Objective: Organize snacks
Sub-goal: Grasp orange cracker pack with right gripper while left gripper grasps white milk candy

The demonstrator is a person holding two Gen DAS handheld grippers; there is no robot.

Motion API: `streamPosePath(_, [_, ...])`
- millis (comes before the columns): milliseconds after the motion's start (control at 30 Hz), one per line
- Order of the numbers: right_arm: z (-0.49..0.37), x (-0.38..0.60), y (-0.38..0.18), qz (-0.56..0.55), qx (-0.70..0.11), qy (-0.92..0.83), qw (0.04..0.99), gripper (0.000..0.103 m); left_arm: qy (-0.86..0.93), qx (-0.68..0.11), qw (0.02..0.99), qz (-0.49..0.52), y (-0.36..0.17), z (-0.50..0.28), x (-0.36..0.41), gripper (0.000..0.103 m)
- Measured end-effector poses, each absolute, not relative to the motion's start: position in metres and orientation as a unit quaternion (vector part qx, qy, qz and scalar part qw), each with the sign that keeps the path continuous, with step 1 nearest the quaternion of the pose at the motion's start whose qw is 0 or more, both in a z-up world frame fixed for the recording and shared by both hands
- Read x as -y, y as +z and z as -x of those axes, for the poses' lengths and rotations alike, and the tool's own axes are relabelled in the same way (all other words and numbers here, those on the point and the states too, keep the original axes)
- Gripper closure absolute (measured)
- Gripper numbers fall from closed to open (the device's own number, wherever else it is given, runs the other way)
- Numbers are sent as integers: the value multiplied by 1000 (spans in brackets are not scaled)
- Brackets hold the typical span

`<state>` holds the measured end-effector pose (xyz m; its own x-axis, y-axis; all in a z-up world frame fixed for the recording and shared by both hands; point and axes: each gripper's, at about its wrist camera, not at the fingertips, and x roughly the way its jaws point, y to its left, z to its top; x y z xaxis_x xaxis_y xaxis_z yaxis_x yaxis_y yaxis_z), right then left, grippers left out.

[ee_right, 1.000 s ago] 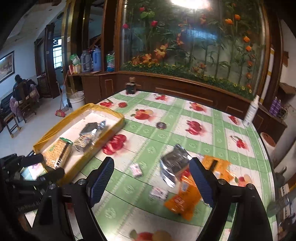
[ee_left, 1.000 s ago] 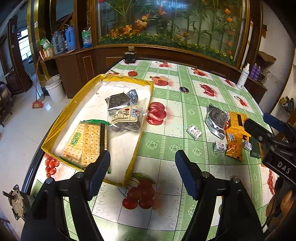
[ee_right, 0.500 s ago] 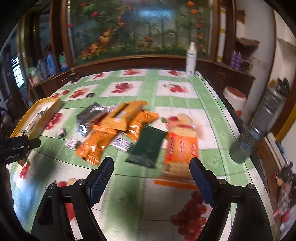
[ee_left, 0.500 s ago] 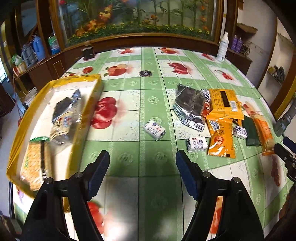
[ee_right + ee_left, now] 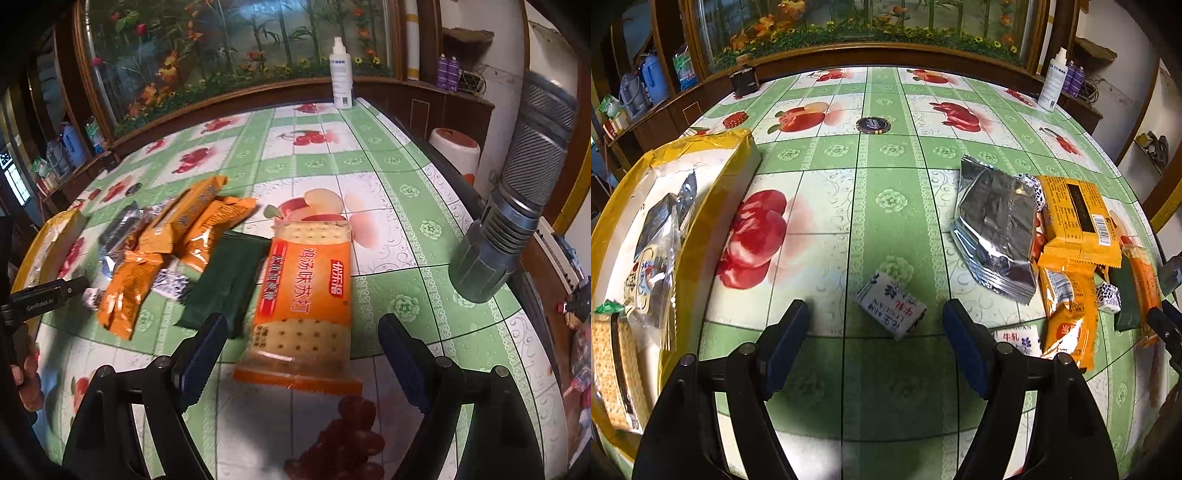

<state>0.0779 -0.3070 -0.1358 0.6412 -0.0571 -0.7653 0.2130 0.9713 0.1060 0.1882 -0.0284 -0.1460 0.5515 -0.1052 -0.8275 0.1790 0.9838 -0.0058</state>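
Observation:
My left gripper (image 5: 875, 325) is open and empty, its fingers either side of a small white candy packet (image 5: 891, 311) on the table. A yellow tray (image 5: 716, 206) at the left holds a cracker pack (image 5: 613, 365) and dark snack bags (image 5: 661, 229). A silver bag (image 5: 997, 225), an orange box (image 5: 1075, 218) and orange packets (image 5: 1067, 314) lie at the right. My right gripper (image 5: 303, 354) is open and empty, astride the near end of an orange cracker pack (image 5: 306, 295). A dark green packet (image 5: 225, 280) and orange packets (image 5: 199, 229) lie to its left.
The round table has a green fruit-print cloth (image 5: 886, 155). A white spray bottle (image 5: 341, 77) stands at the far edge, a dark round lid (image 5: 874, 124) lies mid-table, and a grey metal cylinder (image 5: 517, 195) hangs at the right. A wooden cabinet with an aquarium (image 5: 871, 22) stands behind.
The left gripper has swung from the tray toward the loose snacks and closed in on the white candy packet. The right gripper has moved right and down onto the orange cracker pack.

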Motion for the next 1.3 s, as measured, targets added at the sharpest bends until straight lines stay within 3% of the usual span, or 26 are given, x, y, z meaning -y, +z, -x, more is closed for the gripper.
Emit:
streamPosePath(133, [-90, 315, -145, -101, -431, -83, 893, 16, -88, -453, 886, -44, -147, -191, 29, 28])
streamPosePath(167, [-92, 315, -145, -93, -431, -83, 894, 21, -91, -451, 887, -45, -147, -191, 30, 31])
streamPosePath(200, [-94, 314, -145, -86, -432, -80, 894, 26, -96, -447, 888, -46, -146, -190, 30, 37])
streamPosePath(233, [-94, 314, -144, -83, -429, -73, 896, 42, -102, -442, 890, -52, -145, -188, 32, 54])
streamPosePath(267, [-95, 314, -143, -84, -428, -71, 897, 48, -110, -439, 890, -56, -144, -186, 34, 69])
streamPosePath(300, [-95, 315, -143, -86, -428, -70, 897, 48, -116, -438, 890, -61, -143, -184, 36, 71])
streamPosePath(833, [-59, 297, -108, -102, -379, -47, 918, 48, -132, -420, 898, -22, -115, -134, 9, 71])
streamPosePath(1300, [-59, 205, -76, -67, -354, 47, 932, 48, -78, -388, 918, 25, -88, -98, -66, 71])
